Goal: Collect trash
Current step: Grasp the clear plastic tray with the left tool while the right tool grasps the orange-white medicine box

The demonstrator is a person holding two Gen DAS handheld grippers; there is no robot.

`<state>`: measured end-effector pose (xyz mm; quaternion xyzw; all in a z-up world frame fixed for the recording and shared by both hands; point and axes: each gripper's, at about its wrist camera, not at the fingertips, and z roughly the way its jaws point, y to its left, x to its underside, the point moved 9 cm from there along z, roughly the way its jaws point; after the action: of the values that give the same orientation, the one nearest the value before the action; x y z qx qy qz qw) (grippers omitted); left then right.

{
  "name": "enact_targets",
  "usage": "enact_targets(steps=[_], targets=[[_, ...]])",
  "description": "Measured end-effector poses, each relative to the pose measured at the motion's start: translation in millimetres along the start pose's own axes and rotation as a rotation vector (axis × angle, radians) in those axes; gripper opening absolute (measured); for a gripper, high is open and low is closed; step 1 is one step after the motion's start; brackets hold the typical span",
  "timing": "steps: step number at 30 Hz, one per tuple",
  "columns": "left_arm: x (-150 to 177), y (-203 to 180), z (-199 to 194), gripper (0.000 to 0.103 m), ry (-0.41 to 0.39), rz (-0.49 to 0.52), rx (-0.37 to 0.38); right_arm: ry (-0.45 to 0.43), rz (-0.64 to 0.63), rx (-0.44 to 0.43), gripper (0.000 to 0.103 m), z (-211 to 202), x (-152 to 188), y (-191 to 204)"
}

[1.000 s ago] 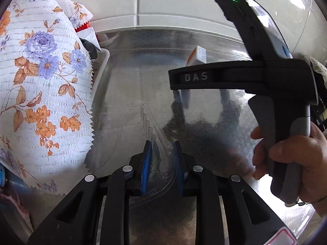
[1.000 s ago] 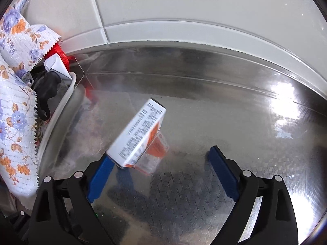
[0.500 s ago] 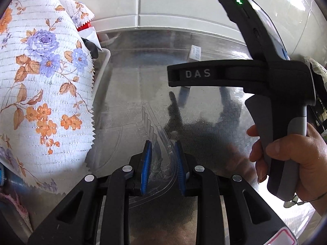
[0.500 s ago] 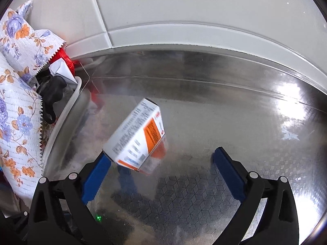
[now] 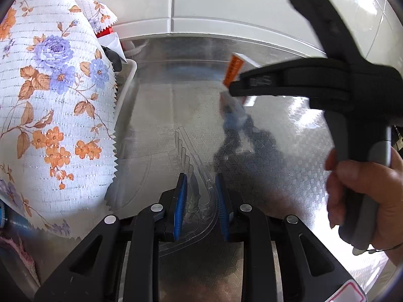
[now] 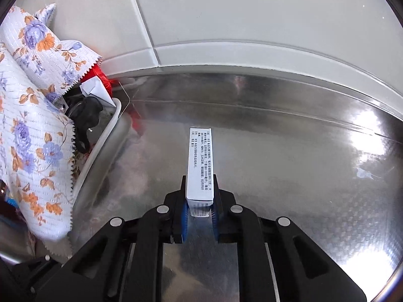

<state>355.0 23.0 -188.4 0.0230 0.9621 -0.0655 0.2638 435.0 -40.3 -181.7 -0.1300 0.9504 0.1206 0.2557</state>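
Observation:
A small white carton (image 6: 200,166) with printed text and an orange face sits lengthwise between the blue pads of my right gripper (image 6: 200,196), which is shut on it just above the steel surface. In the left wrist view the same carton (image 5: 235,69) pokes out past the right tool's black body, which a hand (image 5: 362,188) grips. My left gripper (image 5: 200,191) is shut on a piece of clear moulded plastic packaging (image 5: 187,151) that lies on the patterned steel.
A floral cloth (image 5: 50,100) drapes over the left side, also visible as floral cloth (image 6: 32,138). Beside it a white basin rim (image 6: 105,136) holds red and black items. The steel counter (image 6: 302,163) ends at a white tiled wall behind.
The right jaws stood wide with the carton leaning loose at the left finger; now they have shut on it and it points straight ahead. The left gripper holds the clear plastic as before.

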Motion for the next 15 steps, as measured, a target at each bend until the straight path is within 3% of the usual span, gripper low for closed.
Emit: enact_targets(steps=[15], targets=[[12.6,-15.9,-17.0,0.018,-0.021,-0.008,-0.018,-0.039,0.028,-0.02,0.016,-70.7,62.2,-17.6]])
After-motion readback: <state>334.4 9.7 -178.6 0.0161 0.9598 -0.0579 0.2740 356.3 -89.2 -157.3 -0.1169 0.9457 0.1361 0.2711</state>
